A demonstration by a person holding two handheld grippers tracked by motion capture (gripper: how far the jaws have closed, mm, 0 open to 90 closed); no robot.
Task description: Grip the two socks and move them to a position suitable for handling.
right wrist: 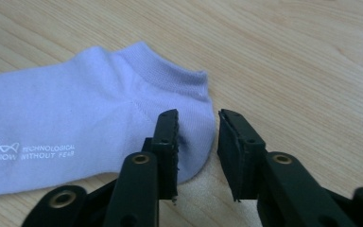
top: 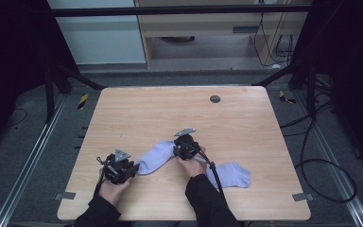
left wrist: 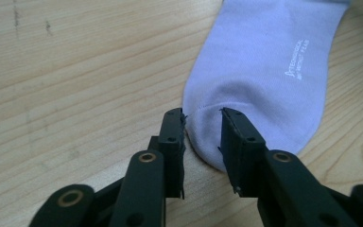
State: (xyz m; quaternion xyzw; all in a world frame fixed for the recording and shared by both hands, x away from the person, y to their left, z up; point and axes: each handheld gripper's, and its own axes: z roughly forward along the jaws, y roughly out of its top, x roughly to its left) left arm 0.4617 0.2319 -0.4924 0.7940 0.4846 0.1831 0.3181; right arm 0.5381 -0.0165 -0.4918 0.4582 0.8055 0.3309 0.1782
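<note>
A lavender ankle sock (top: 155, 157) lies flat on the wooden table (top: 170, 109), near its front. My left gripper (top: 134, 167) sits at the sock's toe end. In the left gripper view the toe of the sock (left wrist: 260, 71) lies between the jaws of the gripper (left wrist: 203, 124), which stand apart and do not pinch it. My right gripper (top: 176, 150) is at the cuff end. In the right gripper view its jaws (right wrist: 197, 124) stand apart around the heel edge of the sock (right wrist: 75, 118), where white lettering shows. A second lavender sock (top: 231, 174) lies right of the right forearm.
A small grey round disc (top: 215, 99) is set in the table near its far edge. The right gripper's cable (top: 212, 172) trails over the second sock. Black frame posts and floor cables surround the table.
</note>
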